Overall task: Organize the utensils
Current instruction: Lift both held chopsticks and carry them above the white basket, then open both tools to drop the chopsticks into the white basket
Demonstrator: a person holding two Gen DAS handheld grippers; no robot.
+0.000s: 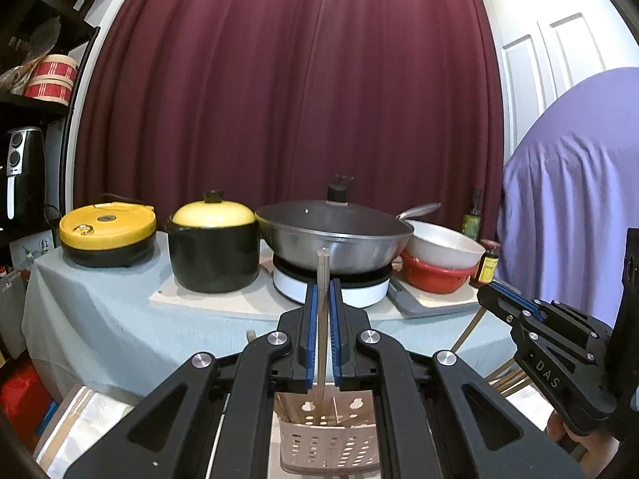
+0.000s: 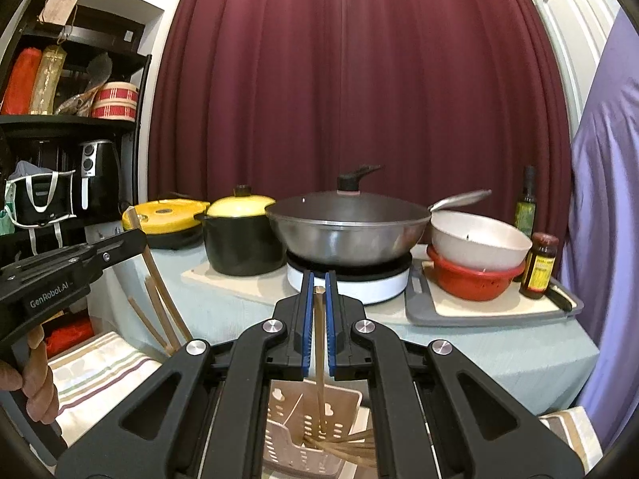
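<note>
In the left wrist view my left gripper (image 1: 323, 285) is shut on an upright wooden chopstick (image 1: 322, 267). The stick's lower end reaches down into a beige perforated utensil holder (image 1: 327, 443) just below the jaws. My right gripper (image 1: 485, 293) shows at the right with a thin stick hanging under it. In the right wrist view my right gripper (image 2: 318, 275) is shut on another chopstick (image 2: 320, 359), which dips into the same holder (image 2: 295, 431). Several chopsticks lie inside. The left gripper (image 2: 139, 235) is at the left, a hand on its grip.
On the table behind stand a wok (image 2: 347, 231) on a white burner, a black pot with a yellow lid (image 2: 239, 239), a yellow-lidded cooker (image 1: 108, 235), a white bowl on a red colander (image 2: 475, 263) and two bottles. A striped towel (image 2: 96, 375) lies under the holder.
</note>
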